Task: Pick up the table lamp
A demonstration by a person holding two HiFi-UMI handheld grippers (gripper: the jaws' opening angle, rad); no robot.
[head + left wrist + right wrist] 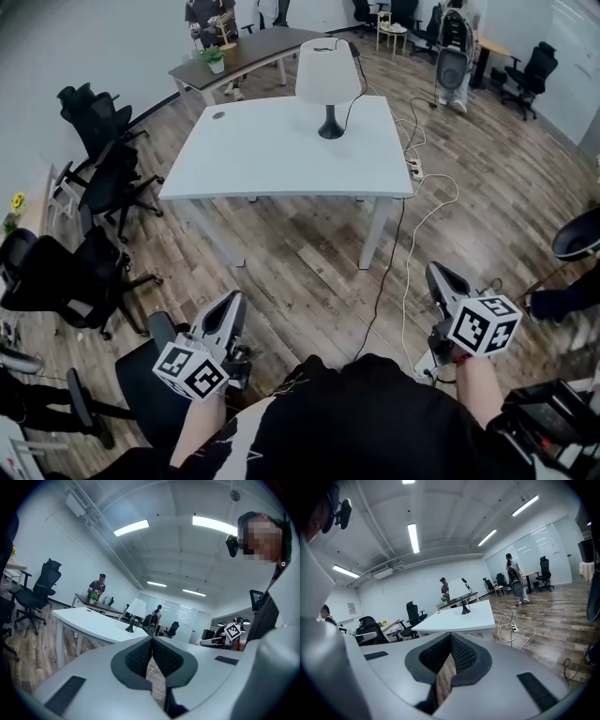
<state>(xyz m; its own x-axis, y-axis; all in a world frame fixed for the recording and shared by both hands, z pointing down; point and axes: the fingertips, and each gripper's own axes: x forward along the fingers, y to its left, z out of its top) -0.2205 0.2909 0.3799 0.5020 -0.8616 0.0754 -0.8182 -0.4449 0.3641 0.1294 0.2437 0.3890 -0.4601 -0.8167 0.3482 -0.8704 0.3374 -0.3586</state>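
Note:
The table lamp (328,82) has a white shade on a slim black stem and base. It stands upright near the far right part of the white table (262,159). Both grippers are low in the head view, well short of the table and apart from the lamp. My left gripper (236,298) is shut with nothing in it, and so is my right gripper (434,271). The left gripper view shows the lamp (136,610) far off above the closed left gripper (152,641). In the right gripper view the lamp (464,605) is small and distant beyond the closed right gripper (451,637).
Black office chairs (105,183) crowd the floor left of the table. A white cable and power strip (414,170) lie on the wood floor at the table's right. A dark desk (253,52) with a potted plant (214,58) stands behind, with people at the back.

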